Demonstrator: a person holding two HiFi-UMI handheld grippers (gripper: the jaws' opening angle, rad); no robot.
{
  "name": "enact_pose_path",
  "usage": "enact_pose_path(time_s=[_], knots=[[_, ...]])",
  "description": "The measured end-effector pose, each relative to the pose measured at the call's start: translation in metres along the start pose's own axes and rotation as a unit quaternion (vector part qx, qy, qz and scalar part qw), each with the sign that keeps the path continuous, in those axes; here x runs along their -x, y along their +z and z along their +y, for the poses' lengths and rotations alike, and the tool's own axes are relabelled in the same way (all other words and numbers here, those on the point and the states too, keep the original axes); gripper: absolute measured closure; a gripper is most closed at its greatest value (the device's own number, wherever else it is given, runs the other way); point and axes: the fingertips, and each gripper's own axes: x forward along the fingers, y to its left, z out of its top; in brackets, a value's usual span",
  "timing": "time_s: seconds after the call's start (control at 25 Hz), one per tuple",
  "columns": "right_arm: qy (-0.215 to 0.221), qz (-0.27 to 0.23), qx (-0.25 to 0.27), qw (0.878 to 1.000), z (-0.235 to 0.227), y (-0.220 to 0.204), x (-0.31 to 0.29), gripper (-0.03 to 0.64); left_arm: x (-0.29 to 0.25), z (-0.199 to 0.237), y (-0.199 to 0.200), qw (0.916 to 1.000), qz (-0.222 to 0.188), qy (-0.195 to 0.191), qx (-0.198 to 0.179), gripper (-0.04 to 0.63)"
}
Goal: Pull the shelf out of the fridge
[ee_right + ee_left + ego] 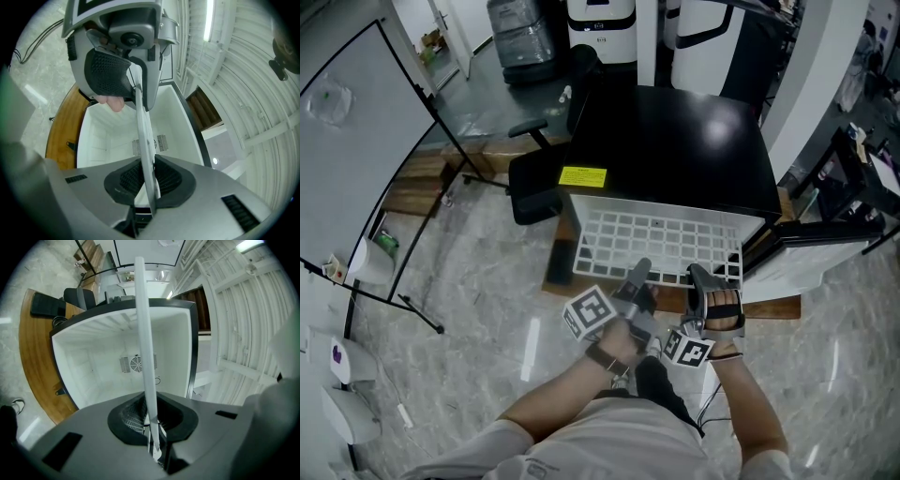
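Note:
The white wire shelf [656, 242] sticks well out of the black fridge [675, 141], lying flat in front of its opening. My left gripper [637, 272] is shut on the shelf's front edge near its middle. My right gripper [700, 275] is shut on the same edge, further right. In the left gripper view the shelf [143, 333] runs as a white bar between the jaws of the left gripper [153, 430], with the empty white fridge interior [93, 366] behind. In the right gripper view the shelf [144, 136] passes through the right gripper [149, 187] up to the left gripper [136, 89].
The fridge door [811, 255] hangs open at the right. The fridge stands on a low wooden platform [773, 306]. A black office chair [539, 183] is behind it on the left, and a whiteboard on a stand [356, 141] is further left.

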Motion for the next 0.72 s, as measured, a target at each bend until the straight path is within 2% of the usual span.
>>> enact_pose_path(time_s=[0.12, 0.24, 0.4, 0.6, 0.72], knots=[[0.000, 0.003, 0.000, 1.000, -0.001, -0.011, 0.003, 0.563, -0.003, -0.001, -0.011, 1.0000, 0.002, 0.001, 0.000, 0.563], [0.001, 0.004, 0.003, 1.000, -0.005, 0.005, 0.003, 0.563, 0.005, -0.004, 0.002, 1.0000, 0.004, 0.002, 0.002, 0.563], [0.000, 0.004, 0.000, 1.000, -0.005, 0.005, 0.008, 0.563, 0.007, -0.006, -0.001, 1.0000, 0.008, 0.004, 0.003, 0.563], [0.010, 0.007, 0.000, 1.000, 0.012, 0.014, 0.036, 0.563, 0.032, -0.010, -0.011, 0.9997, 0.020, -0.005, -0.015, 0.565], [0.006, 0.008, -0.005, 1.000, 0.008, 0.013, 0.051, 0.563, 0.041, -0.013, -0.021, 0.9995, 0.027, -0.007, -0.011, 0.565]])
